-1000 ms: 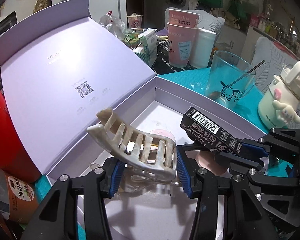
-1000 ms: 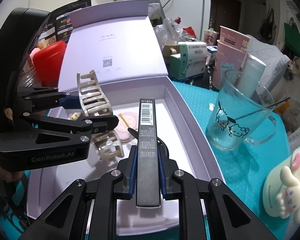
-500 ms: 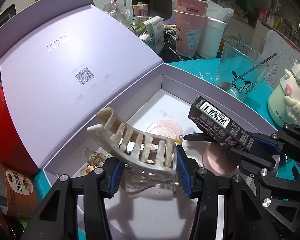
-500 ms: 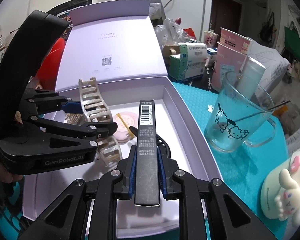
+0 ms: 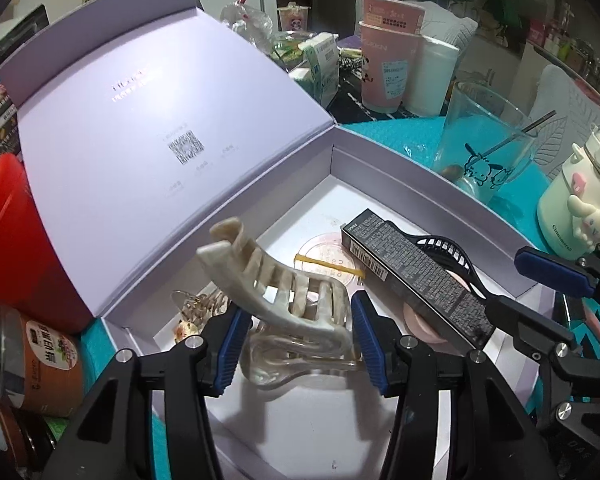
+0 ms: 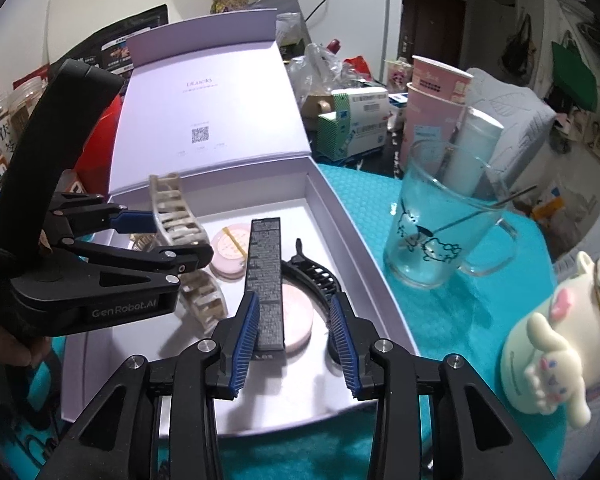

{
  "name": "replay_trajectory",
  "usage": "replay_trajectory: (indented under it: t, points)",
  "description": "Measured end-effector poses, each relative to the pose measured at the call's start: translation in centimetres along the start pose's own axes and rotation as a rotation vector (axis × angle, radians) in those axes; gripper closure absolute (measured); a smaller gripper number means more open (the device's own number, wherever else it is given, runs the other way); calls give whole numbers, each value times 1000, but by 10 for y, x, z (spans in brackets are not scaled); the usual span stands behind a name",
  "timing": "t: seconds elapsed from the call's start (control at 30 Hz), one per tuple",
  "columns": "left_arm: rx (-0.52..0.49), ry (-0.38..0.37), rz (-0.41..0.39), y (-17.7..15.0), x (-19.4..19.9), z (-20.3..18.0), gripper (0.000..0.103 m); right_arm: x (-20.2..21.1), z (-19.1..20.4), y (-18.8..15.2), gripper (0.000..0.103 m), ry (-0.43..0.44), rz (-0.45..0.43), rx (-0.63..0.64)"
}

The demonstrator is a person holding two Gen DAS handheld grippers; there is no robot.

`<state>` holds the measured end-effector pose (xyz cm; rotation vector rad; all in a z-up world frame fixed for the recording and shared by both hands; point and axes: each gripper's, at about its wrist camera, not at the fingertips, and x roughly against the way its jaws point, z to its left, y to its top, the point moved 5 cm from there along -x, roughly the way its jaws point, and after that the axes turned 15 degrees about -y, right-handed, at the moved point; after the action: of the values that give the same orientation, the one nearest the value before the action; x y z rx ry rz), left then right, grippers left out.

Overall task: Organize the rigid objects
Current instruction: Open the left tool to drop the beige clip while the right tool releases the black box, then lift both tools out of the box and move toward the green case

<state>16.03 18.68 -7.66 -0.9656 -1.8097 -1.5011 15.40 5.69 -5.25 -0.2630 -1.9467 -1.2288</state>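
left gripper (image 5: pixel 298 334): clamped on cream hair claw (image 5: pixel 276 292), held over lavender box (image 5: pixel 420 184)
right gripper (image 6: pixel 296 338): spread wide; black carton (image 6: pixel 266 276) leaned on one pad, probably resting in box

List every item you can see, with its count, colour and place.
box: 1, lilac, open, on mat
mat: 1, teal, under box
claw clip: 1, cream, over box
carton: 1, black, in box, leaning on right finger
hair clip: 1, black, in box
discs: 2, pink, in box
glass: 1, clear, right of box
cups: 2, pink, behind glass
left gripper: fingers shut on claw clip
right gripper: fingers open
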Motion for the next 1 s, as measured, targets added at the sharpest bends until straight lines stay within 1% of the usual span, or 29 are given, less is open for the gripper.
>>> replay_trajectory:
  t: [0.07, 0.37, 0.53, 0.7, 0.83, 0.97, 1.0]
  points:
    - [-4, 11, -10, 1, 6, 0, 49, 3, -1, 0, 66, -7, -3, -1]
    - [-17, 14, -70, 7, 32, -9, 49, 27, -9, 4, 66, -34, -36, -20]
    - [-33, 38, -115, 6, 52, -17, 49, 43, -13, 4, 63, -44, -60, -37]
    - [-39, 43, -150, 6, 68, -24, 48, 59, -20, 0, 63, -54, -79, -57]
    - [-38, 51, -183, 3, 86, -29, 48, 76, -24, -2, 59, -61, -101, -73]
    - [-43, 53, -208, -1, 101, -36, 48, 92, -27, -6, 58, -68, -119, -84]
    - [-44, 53, -214, -2, 104, -37, 47, 97, -27, -7, 56, -72, -125, -88]
